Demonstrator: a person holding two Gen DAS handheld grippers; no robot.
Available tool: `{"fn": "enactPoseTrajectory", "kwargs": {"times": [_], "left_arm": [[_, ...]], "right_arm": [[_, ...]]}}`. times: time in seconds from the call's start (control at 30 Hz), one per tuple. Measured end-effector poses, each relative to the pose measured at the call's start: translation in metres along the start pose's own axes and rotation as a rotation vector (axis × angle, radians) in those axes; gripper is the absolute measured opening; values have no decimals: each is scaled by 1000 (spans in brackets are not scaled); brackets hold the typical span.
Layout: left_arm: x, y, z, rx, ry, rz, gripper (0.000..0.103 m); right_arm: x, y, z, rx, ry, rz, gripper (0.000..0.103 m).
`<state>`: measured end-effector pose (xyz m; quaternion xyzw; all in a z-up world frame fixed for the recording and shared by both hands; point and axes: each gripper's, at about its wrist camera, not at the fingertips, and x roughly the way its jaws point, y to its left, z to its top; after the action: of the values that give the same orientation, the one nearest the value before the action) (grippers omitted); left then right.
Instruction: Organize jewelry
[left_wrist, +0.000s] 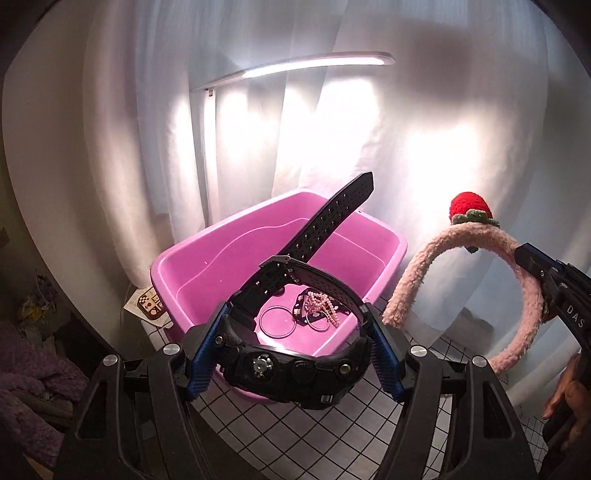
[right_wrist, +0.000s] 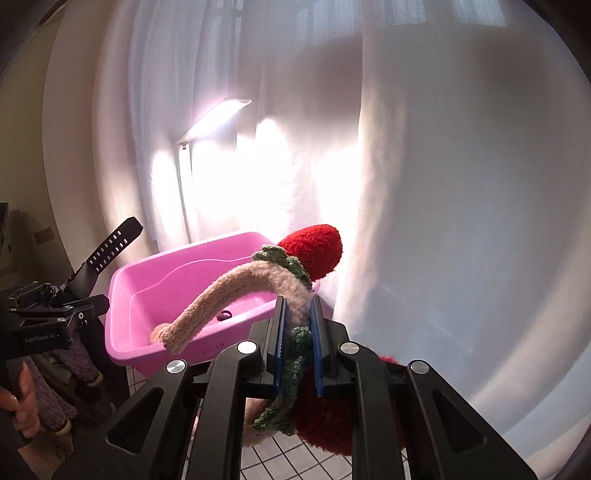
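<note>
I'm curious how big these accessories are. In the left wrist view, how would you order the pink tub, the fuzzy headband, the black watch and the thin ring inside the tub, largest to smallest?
1. Pink tub
2. Fuzzy headband
3. Black watch, though it sits nearest the camera, so it looks bigger than it is
4. Thin ring

The pink tub (left_wrist: 221, 258) has its near wall hidden behind the black watch (left_wrist: 288, 365). The small pieces on its floor — pink beads (left_wrist: 323, 301), thin rings (left_wrist: 275, 322) — tangle too finely to sort. The fuzzy headband (right_wrist: 221, 299) drops below the jaws, its lower strawberry blurred and dark.
</note>
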<state>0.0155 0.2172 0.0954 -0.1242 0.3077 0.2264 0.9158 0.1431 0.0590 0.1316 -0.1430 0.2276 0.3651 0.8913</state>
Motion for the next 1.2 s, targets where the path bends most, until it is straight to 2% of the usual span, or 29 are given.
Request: {"fn": "enactPoseTrajectory", "kwargs": {"times": [0.07, 0.27, 0.4, 0.57, 0.77, 0.83, 0.9, 1.0, 1.07, 1.13, 1.2], "left_arm": [[12, 11, 13, 6, -7, 23, 68], [53, 56, 38, -19, 18, 33, 68], [84, 73, 45, -24, 51, 28, 68], [133, 86, 46, -27, 142, 25, 68], [174, 92, 40, -30, 271, 26, 69], [176, 93, 41, -22, 266, 33, 74], [175, 92, 44, -18, 260, 40, 91], [173, 91, 48, -10, 245, 34, 94], [173, 90, 48, -1, 245, 38, 95], [173, 89, 48, 2, 252, 40, 96], [173, 90, 46, 0, 261, 44, 97]], "right_arm": [[20, 12, 16, -10, 1, 9, 13], [85, 44, 42, -19, 62, 28, 12], [122, 56, 51, -3, 106, 20, 1], [171, 59, 52, 16, 206, 10, 1], [206, 66, 45, 18, 289, 3, 1], [211, 67, 41, 23, 313, 4, 1], [215, 68, 38, 32, 327, 6, 1], [217, 71, 34, 45, 340, 13, 2], [219, 73, 32, 49, 349, 17, 7], [217, 75, 31, 58, 356, 30, 36], [216, 77, 29, 56, 354, 27, 41]]}}
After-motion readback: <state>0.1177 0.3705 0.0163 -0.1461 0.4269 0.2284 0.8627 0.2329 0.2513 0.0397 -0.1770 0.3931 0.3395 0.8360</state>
